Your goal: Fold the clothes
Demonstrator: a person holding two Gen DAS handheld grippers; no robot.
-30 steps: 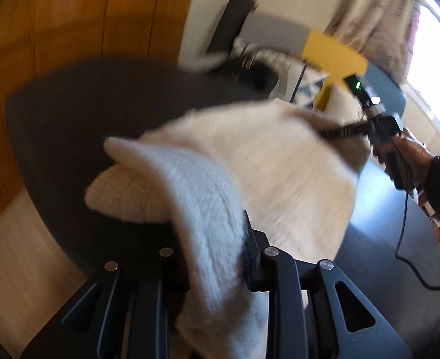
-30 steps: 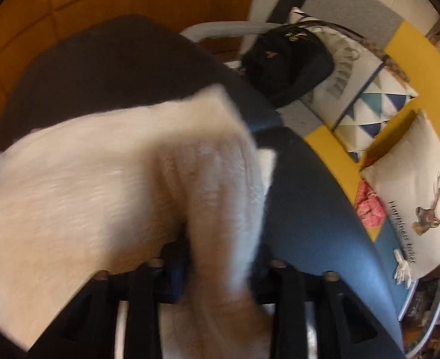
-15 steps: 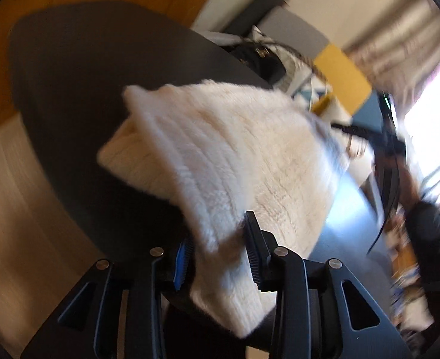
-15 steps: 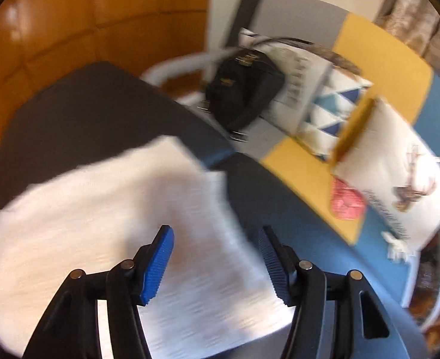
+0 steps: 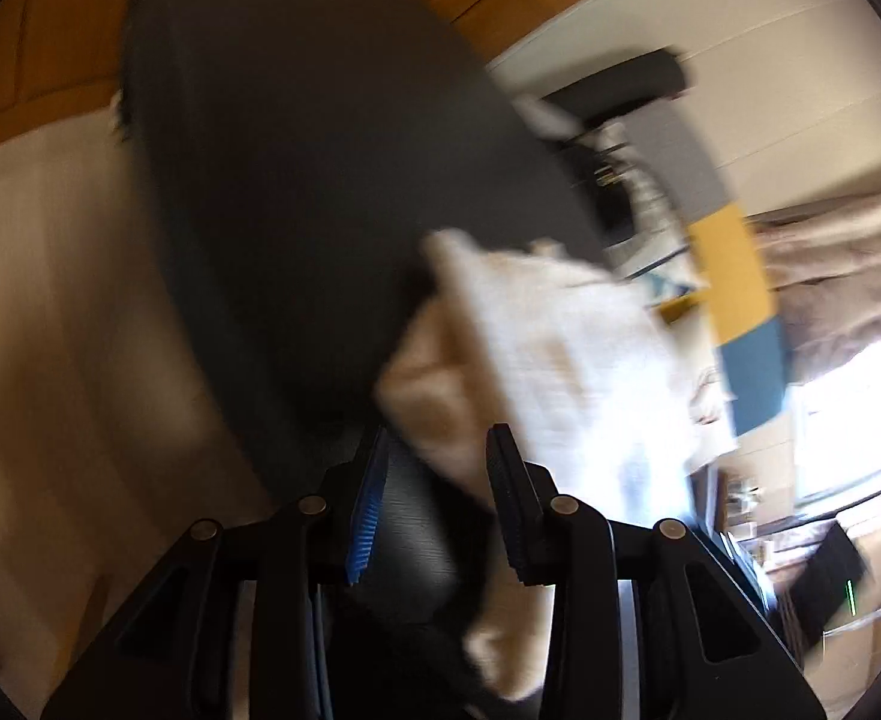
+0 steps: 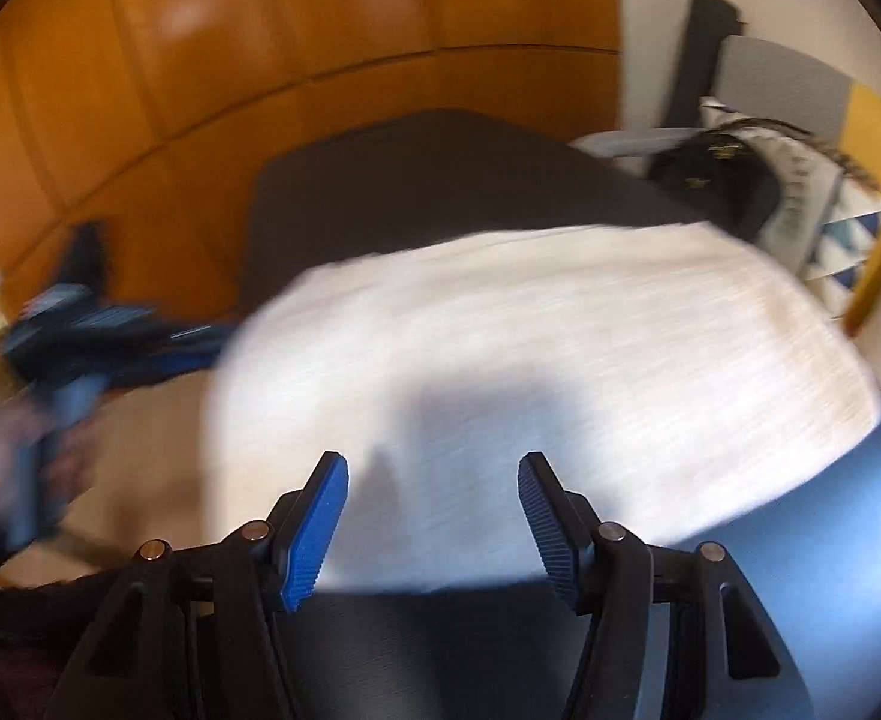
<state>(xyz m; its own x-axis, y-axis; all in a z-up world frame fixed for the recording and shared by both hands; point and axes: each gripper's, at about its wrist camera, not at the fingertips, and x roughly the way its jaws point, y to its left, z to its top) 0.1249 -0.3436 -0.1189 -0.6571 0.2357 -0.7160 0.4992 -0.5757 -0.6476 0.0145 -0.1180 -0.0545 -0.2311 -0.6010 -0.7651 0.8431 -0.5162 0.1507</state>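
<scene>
Table [image 6: 440, 180]: a dark tabletop is seen in both wrist views, and the garment is carried on it.
Sweater [image 6: 548, 360]: a cream knitted sweater is laid flat on the table, with one layer folded over. In the left wrist view, part of it [image 5: 560, 348] is seen beside the right-hand finger; the picture is blurred.
Change: the cloth, which was pinched by both claws one second ago, is now released, so this fold is judged as completed.
Right gripper [image 6: 431, 510]: the jaws have just been opening and are held wide above the sweater, with nothing between them.
Left gripper [image 5: 434, 492]: the jaws have just been opening to a narrow gap; the cloth is no longer pressed between them.
Next: a further fold or some smoothing is probably required.
</scene>
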